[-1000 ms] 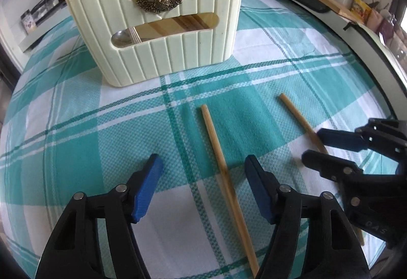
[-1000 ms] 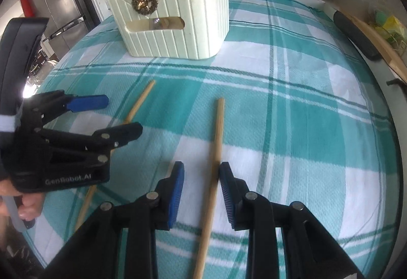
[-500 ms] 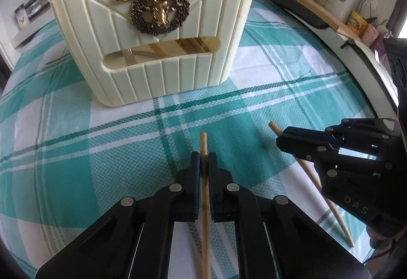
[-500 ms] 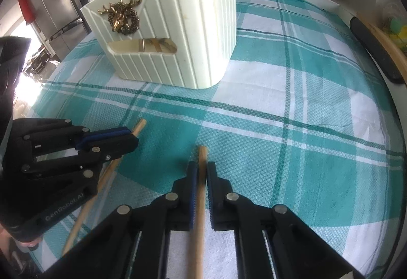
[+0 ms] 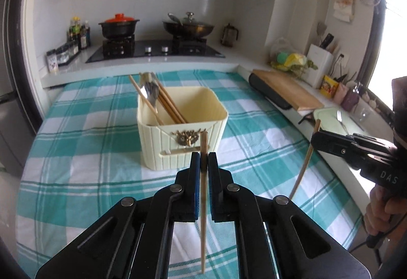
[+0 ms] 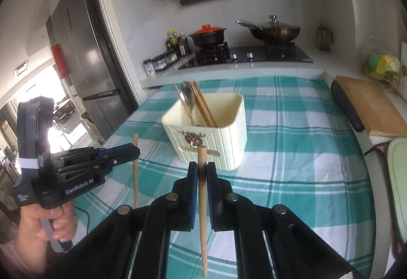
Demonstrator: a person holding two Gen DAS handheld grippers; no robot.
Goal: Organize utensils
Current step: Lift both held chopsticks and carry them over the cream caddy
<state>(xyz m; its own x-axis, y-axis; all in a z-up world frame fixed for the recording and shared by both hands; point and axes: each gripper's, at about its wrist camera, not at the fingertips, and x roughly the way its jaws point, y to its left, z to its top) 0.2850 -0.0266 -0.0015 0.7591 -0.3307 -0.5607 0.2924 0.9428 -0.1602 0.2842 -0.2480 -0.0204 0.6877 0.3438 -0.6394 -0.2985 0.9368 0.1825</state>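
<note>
Each gripper's jaws are clenched on one chopstick: left gripper (image 5: 202, 164) on its chopstick (image 5: 202, 215), right gripper (image 6: 201, 172) on its own (image 6: 202, 215). Both sticks hang below the jaws, so either tip could catch the rim of the holder (image 5: 223, 113) at frame centre and pivot, probably slipping loose.

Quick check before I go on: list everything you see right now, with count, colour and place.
holder: one, cream, mid-table
chopsticks in holder: several, wooden, leaning left
spoon: one, metal, in holder
left chopstick: one, wooden, lifted
right chopstick: one, wooden, lifted
tablecloth: one, teal-white plaid
pot: one, black, red lid, stove
wok: one, dark, stove
cutting board: one, wooden, right counter
fridge: one, grey, left
left tongs: shut on left chopstick
right tongs: shut on right chopstick
</note>
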